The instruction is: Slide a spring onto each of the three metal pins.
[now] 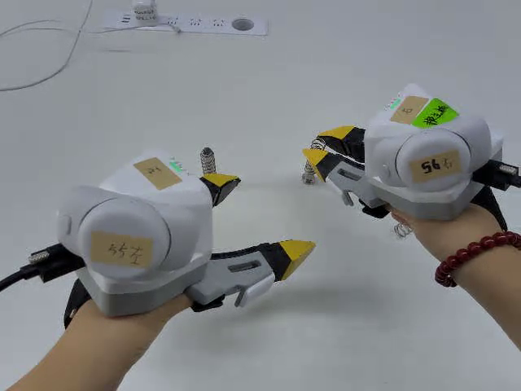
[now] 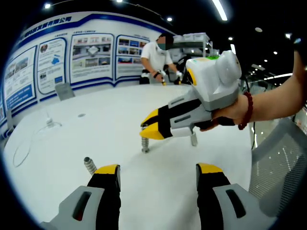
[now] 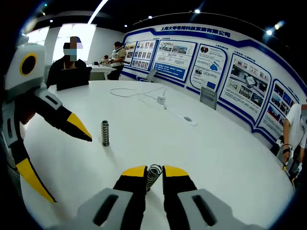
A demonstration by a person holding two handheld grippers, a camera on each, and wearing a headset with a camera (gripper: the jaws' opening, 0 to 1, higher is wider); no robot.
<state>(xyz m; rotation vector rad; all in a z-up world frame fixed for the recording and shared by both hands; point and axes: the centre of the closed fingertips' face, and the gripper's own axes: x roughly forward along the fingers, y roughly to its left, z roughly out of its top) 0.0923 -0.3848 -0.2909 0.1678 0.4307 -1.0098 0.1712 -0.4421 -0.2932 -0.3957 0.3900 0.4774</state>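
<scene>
Clenching a spring point(image 3: 152, 178) in its jaws, the right gripper point(image 3: 154, 169) hovers; the left gripper point(image 2: 157, 168), jaws released, hangs near a spring-covered pin point(image 2: 89, 165).

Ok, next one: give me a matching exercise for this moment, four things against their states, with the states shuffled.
Things:
1. left gripper
2. right gripper
3. pin beside the left gripper
4. loose spring near the right gripper

States:
A. lying on the table
B. open, holding nothing
C. has a fitted spring on it
D. shut on a held spring

Pairs: 1-B; 2-D; 3-C; 4-A
</scene>
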